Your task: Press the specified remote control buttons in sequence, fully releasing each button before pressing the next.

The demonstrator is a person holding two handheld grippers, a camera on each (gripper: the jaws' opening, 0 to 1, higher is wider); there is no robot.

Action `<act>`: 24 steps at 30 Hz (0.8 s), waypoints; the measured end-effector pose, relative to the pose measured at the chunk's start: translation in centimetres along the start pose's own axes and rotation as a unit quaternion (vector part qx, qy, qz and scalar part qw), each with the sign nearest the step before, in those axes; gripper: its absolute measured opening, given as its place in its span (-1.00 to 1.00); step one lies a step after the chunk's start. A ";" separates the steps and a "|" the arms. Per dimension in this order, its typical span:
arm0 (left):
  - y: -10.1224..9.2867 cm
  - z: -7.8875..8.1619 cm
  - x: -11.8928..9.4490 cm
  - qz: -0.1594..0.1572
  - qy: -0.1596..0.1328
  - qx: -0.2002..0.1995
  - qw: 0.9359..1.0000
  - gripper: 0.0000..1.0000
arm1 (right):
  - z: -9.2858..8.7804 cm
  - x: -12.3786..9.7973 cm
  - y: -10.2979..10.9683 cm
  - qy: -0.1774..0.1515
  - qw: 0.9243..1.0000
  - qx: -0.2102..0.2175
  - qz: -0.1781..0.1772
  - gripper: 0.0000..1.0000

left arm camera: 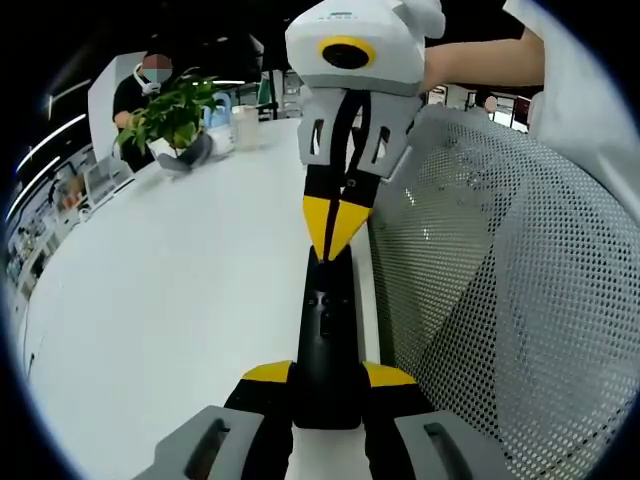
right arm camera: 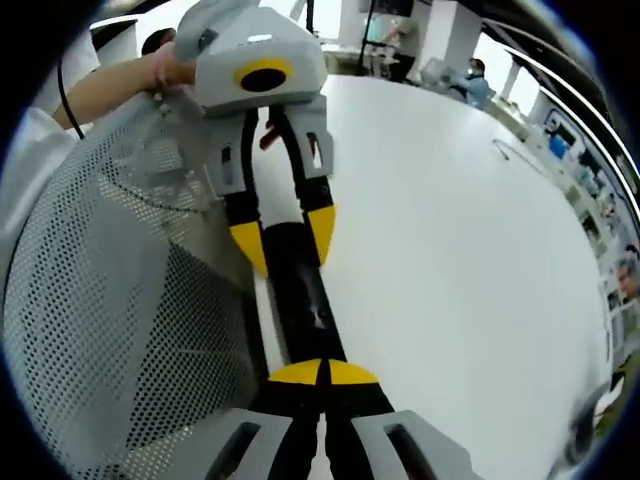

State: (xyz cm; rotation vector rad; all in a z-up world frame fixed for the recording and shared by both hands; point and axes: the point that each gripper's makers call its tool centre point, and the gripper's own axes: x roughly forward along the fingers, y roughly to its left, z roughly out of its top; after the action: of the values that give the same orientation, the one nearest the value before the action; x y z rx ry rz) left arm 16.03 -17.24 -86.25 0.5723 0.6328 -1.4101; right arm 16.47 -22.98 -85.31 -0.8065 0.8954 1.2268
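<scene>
Near the white tabletop (left arm camera: 150,330) edge, the left gripper (left arm camera: 328,375) clamps its yellow-tipped fingers around a slim black remote control (left arm camera: 327,340). Farther along the remote, the right gripper (left arm camera: 335,235), fingers together, points its tips onto the far end. Risk: pressing off-centre could tilt or slide the remote toward the grey mesh chair (left arm camera: 500,300).
</scene>
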 end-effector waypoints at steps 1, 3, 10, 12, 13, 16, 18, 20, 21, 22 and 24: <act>0.0 0.0 0.0 0.000 0.000 0.000 1.000 -0.50 | -0.1 0.2 0.1 0.005 1.000 -0.003 0.001 -1.00; 0.0 0.0 0.0 0.000 0.000 0.000 1.000 -0.50 | -0.1 0.3 0.0 0.008 1.000 -0.011 -0.001 -1.00; 0.0 0.0 0.0 0.000 0.000 0.001 1.000 -0.50 | -0.2 0.3 0.0 0.021 1.000 -0.009 0.004 -1.00; 0.0 0.0 0.0 0.000 0.000 0.001 1.000 -0.50 | -0.2 0.3 0.0 0.028 1.000 -0.013 0.005 -1.00; 0.0 0.0 0.0 0.000 0.000 0.001 1.000 -0.50 | -0.2 0.4 0.1 0.033 0.999 -0.016 0.005 -1.00; 0.0 0.0 0.0 0.000 0.000 0.001 1.000 -0.50 | -0.2 0.5 0.1 0.047 0.998 -0.033 0.002 -1.00; 0.0 0.0 0.0 0.000 -0.001 0.001 1.000 -0.50 | -0.3 0.5 0.1 0.065 0.996 -0.066 -0.002 -1.00; 0.0 -0.1 0.0 0.000 -0.001 0.000 1.000 -0.50 | -0.3 0.5 0.2 0.075 0.994 -0.086 -0.003 -1.00; 0.0 -0.1 0.0 0.000 -0.001 0.000 1.000 -0.50 | -0.2 0.6 0.2 0.075 0.994 -0.084 -0.003 -1.00; 0.0 -0.1 0.0 0.000 -0.002 0.000 1.000 -0.50 | -0.3 0.6 0.1 0.076 0.994 -0.084 -0.003 -1.00; 0.0 0.0 0.0 -0.001 -0.002 0.000 1.000 -0.50 | -0.3 0.5 -0.1 0.070 0.995 -0.073 -0.001 -1.00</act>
State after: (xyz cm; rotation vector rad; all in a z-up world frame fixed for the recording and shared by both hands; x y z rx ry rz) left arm 16.06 -17.21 -86.29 0.5690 0.6304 -1.4118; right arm 16.54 -23.07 -85.90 -1.0204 0.9258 1.2561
